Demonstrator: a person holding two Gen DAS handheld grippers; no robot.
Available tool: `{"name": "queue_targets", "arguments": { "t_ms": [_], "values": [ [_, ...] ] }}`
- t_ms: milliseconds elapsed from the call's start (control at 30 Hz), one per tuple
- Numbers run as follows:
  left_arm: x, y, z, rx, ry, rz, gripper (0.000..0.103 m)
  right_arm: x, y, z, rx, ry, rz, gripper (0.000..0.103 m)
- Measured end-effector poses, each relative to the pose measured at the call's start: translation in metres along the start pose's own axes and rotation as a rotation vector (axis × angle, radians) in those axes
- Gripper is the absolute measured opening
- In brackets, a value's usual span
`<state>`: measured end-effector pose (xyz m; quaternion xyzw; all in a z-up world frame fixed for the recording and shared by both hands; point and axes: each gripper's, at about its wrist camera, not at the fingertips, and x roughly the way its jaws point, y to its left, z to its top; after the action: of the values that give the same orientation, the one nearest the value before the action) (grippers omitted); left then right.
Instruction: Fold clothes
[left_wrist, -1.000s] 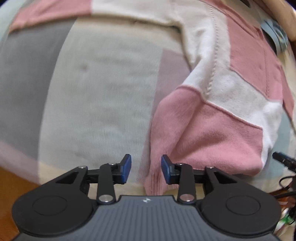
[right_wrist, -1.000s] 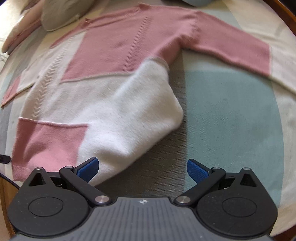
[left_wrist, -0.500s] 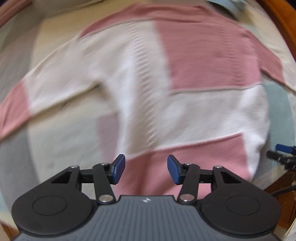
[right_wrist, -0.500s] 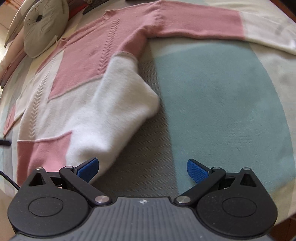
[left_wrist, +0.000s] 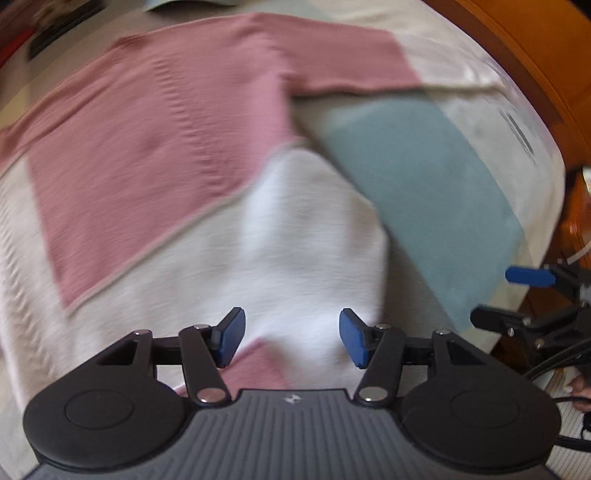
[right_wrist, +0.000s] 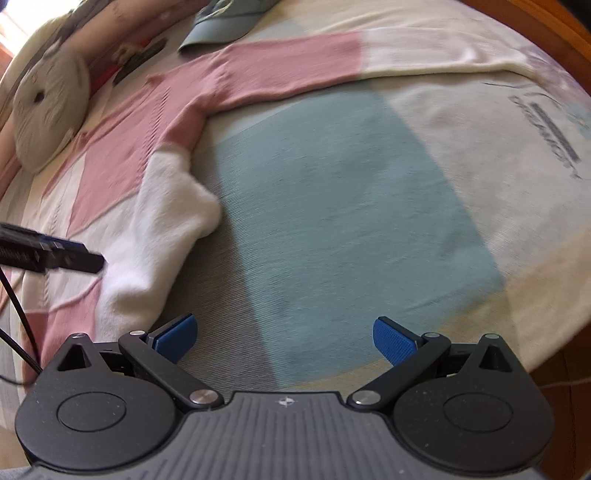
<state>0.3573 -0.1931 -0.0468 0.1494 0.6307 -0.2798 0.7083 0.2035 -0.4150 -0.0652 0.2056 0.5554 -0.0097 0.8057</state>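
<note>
A pink-and-white knitted sweater lies spread on a bed whose blanket is patterned in teal, grey and cream blocks. One sleeve stretches out flat across the far part of the blanket, pink near the shoulder and cream toward the cuff. The sweater's near white corner is bunched up into a soft lump rather than lying flat.

The left gripper hangs over that white part of the sweater, near the hem; its jaws have just been opening and stand apart with nothing pinched between them (the view is blurred). The right gripper is over bare teal and grey blanket, just beside the sweater's bunched corner, its jaws spread wide and empty.

A grey round cushion with a cat-like face sits at the far left of the bed, and a folded pale-blue garment lies beyond the sleeve. A wooden bed frame runs along the right edge.
</note>
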Motion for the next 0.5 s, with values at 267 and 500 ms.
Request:
{"name": "queue_targets", "arguments": {
  "t_ms": [267, 500],
  "values": [
    [0.018, -0.059, -0.025, 0.246, -0.078, 0.118, 0.070, -0.006, -0.008, -0.014, 0.049, -0.017, -0.025, 0.103],
    [0.033, -0.067, -0.044, 0.334, -0.111, 0.143, 0.074, -0.008, 0.003, -0.031, 0.051, -0.035, -0.081, 0.103]
  ]
}}
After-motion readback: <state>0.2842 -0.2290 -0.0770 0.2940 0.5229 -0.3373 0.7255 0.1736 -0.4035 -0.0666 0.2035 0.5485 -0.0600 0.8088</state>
